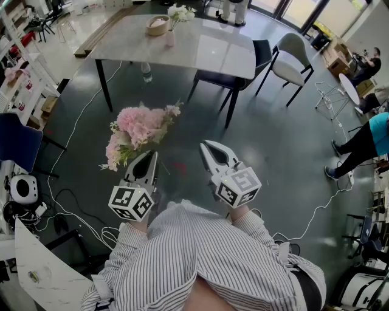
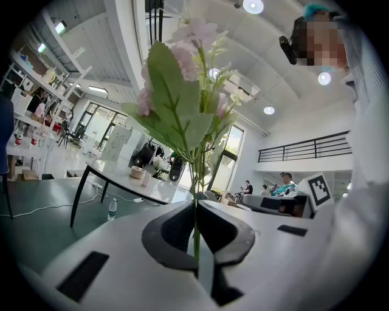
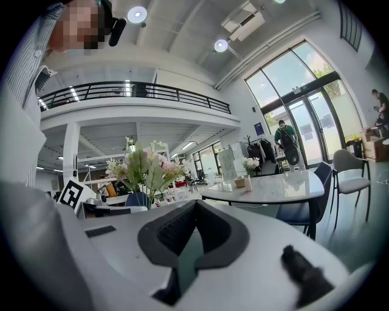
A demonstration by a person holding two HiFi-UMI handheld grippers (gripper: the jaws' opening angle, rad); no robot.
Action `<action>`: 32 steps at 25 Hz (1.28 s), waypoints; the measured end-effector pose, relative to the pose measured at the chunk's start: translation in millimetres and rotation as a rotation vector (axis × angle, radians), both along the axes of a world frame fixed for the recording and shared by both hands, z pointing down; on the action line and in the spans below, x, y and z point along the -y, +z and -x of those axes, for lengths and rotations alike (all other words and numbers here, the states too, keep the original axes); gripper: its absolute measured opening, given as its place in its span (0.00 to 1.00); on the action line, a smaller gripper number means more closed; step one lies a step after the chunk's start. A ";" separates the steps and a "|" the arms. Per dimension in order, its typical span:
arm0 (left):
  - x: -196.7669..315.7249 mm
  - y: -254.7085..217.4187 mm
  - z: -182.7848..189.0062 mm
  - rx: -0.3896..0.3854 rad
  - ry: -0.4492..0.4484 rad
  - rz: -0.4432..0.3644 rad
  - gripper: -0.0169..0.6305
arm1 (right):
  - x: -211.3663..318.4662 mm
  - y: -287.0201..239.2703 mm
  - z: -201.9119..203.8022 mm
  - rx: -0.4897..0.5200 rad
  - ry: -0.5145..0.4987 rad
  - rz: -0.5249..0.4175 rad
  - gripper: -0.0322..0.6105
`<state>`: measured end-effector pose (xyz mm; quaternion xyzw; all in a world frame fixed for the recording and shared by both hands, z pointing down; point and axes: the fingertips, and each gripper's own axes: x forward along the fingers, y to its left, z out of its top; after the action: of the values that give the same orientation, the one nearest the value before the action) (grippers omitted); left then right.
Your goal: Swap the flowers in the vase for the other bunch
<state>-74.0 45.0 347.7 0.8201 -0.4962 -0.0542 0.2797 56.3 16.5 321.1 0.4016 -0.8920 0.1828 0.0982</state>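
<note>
— Distance explains the hold: the pale stone-topped counter (image 1: 213, 54), top centre, is well apart, so the big pink flower bunch (image 1: 141, 129) rides mid-left.
— Pointing how?
— Stems sit clamped in the left gripper (image 1: 151, 157); blooms lead up-frame. Right gripper (image 1: 211, 147): closed, empty. The small pink vase (image 1: 169, 39) holds white flowers (image 1: 180, 12).

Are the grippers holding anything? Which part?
The left hand-held gripper pinches the pink flowers by their stems. The right hand-held gripper is empty.
</note>
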 end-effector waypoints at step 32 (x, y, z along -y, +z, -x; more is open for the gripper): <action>25.4 26.1 12.6 -0.007 0.052 0.010 0.06 | 13.8 35.4 31.4 0.031 0.082 0.036 0.08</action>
<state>-86.6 19.6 373.8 0.8311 -0.4740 -0.0472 0.2870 24.9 2.8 356.5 0.4333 -0.8727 0.2088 0.0840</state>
